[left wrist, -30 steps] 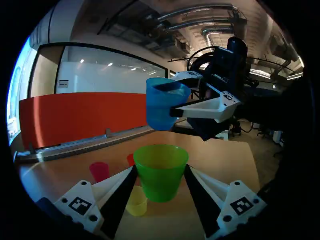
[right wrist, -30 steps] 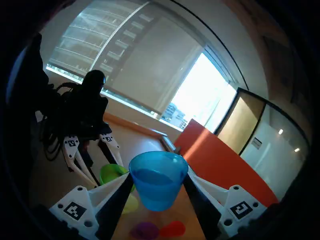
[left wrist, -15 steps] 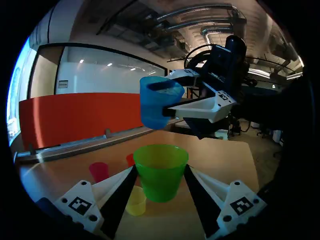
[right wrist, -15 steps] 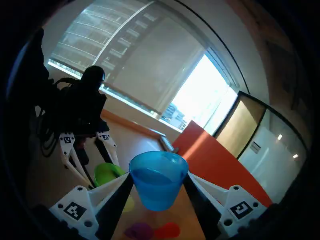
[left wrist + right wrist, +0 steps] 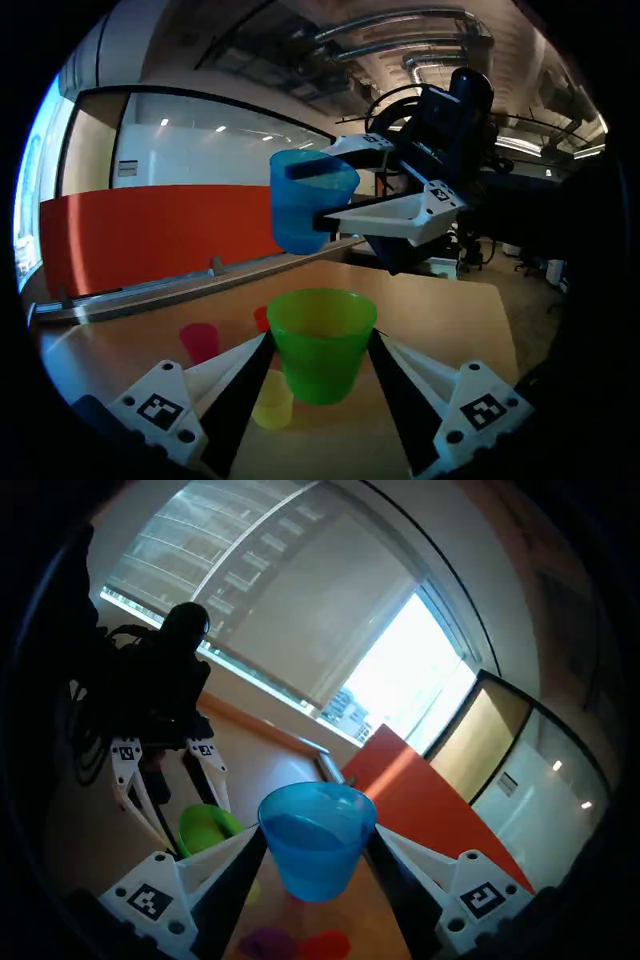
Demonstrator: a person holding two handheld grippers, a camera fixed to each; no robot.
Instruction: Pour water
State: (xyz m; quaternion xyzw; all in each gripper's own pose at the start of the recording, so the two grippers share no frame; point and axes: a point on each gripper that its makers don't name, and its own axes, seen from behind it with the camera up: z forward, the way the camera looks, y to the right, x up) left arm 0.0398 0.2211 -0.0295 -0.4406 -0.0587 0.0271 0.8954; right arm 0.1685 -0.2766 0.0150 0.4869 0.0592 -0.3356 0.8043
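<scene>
In the left gripper view my left gripper [image 5: 322, 352] is shut on a green cup [image 5: 321, 342], upright over the wooden table [image 5: 448, 308]. Above and behind it the right gripper [image 5: 316, 204] holds a blue cup [image 5: 306, 200], slightly tilted. In the right gripper view my right gripper [image 5: 317, 856] is shut on the blue cup [image 5: 315, 850], which holds water. Lower left there, the green cup [image 5: 204, 828] sits between the left gripper's white fingers [image 5: 128, 788].
Small cups stand on the table: pink [image 5: 198, 342], yellow [image 5: 272, 402] and a red one [image 5: 261, 319] partly hidden. An orange wall panel [image 5: 152, 232] runs behind the table. Purple [image 5: 268, 944] and red [image 5: 324, 944] cups lie below the blue cup.
The right gripper with the blue cup has moved left and slightly up in the left gripper view, toward a spot above the green cup. The green cup stays still.
</scene>
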